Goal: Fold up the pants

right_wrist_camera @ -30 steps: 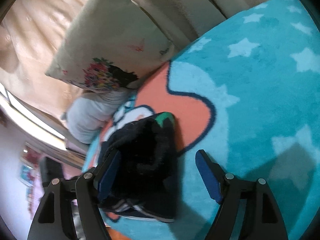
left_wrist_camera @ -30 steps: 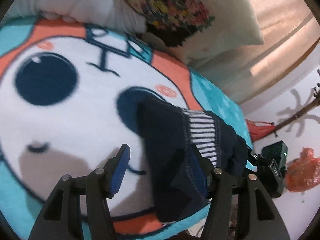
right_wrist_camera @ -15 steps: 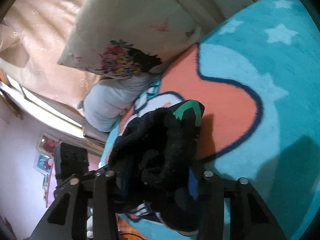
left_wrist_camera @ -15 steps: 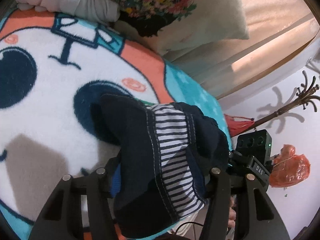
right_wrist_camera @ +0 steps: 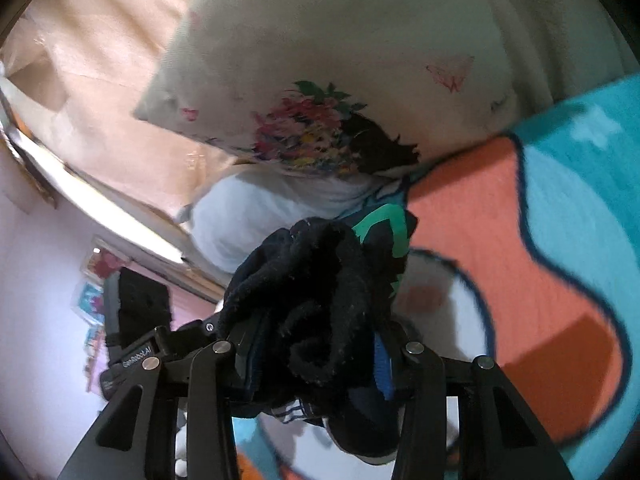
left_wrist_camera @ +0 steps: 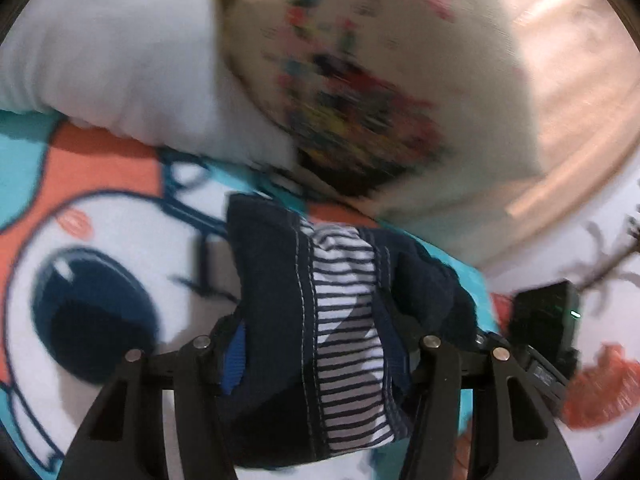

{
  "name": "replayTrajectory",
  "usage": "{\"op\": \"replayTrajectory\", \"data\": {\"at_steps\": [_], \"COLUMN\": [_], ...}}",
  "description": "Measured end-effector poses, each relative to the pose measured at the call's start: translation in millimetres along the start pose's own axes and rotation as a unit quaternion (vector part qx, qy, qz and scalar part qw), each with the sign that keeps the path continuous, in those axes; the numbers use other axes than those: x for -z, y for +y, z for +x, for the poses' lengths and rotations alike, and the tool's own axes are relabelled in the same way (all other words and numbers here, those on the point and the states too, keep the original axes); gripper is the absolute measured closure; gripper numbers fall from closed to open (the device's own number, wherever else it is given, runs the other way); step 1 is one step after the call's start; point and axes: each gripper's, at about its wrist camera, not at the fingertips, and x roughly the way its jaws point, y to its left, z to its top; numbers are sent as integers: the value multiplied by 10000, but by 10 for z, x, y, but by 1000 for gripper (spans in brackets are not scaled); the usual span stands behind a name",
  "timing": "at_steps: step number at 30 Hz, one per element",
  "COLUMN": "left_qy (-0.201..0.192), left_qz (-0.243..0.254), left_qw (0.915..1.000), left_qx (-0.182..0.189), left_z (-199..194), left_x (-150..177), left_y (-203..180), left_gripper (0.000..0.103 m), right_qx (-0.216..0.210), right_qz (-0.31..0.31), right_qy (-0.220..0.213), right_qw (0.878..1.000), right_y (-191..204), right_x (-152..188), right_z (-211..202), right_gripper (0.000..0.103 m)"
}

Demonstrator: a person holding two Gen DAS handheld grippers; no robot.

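The dark navy pants (left_wrist_camera: 272,272) with a striped inner waistband hang bunched over the cartoon blanket (left_wrist_camera: 120,220). My left gripper (left_wrist_camera: 316,340) is shut on one end, its blue pad pressing into the cloth. In the right wrist view the same pants (right_wrist_camera: 312,280) show as a fuzzy black bundle with a green print. My right gripper (right_wrist_camera: 316,360) is shut on that bundle. Cloth hides the fingertips of both grippers. The garment is lifted off the blanket (right_wrist_camera: 480,240) between the two grippers, which sit close together.
A floral pillow (left_wrist_camera: 360,100) and a white pillow (left_wrist_camera: 112,60) lie just beyond the pants at the blanket's far edge. The bed edge falls off to the right, with a red plastic bag (left_wrist_camera: 600,392) on the floor. A beige curtain hangs behind the pillows.
Both grippers closed on the pants, which lay on the blanket a second ago. They have lifted the bundle and carried it toward the pillows, which now look much nearer.
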Motion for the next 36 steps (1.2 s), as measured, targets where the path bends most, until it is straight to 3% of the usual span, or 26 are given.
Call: {"op": "replayTrajectory", "data": {"at_steps": [3,5,8,12,17,18,20,23,25,27,32,36], "left_qy": [52,75,-113,-238,-319,-327,-345,-419,-483,-518,-528,-589], "left_qz": [-101,-149,-41,-5,157,210,302,443,537,611,776,960], "left_qw": [9991,9993,9989,9972,9946,9939,9925,9902,9882,9870,9845,9813], "left_qx": [-419,-326,-449,-710,-974,-1028,-1129,-1256,-1347,-1390,-1480,-1561], "left_z": [90,32,-170,-303,-384,-403,-441,-503,-534,-541,-536,-580], "left_x": [-24,29,130,273,470,517,586,653,677,693,761,826], "left_y": [150,220,252,272,245,240,225,202,184,164,97,1], "left_gripper": [48,48,47,46,46,46,46,46,44,44,43,39], "right_qx": [637,1178,1421,1022,-272,-341,-148,650,683,603,911,1428], "right_qz": [-53,-20,-98,-369,-369,-362,-370,-197,35,53,-305,-619], "right_qy": [51,60,-325,-744,-212,-100,105,192,152,-1,-416,-724], "right_qw": [9979,9930,9893,9913,9987,9987,9991,9975,9975,9982,9945,9852], "right_y": [-119,-226,-198,108,365,371,311,100,-34,-18,131,177], "right_x": [-105,-142,-148,-123,-43,-18,24,65,88,109,166,356], "right_z": [201,230,-13,-313,-61,14,218,397,400,298,-65,-333], "right_gripper": [55,52,52,42,40,40,40,40,40,40,36,36]}}
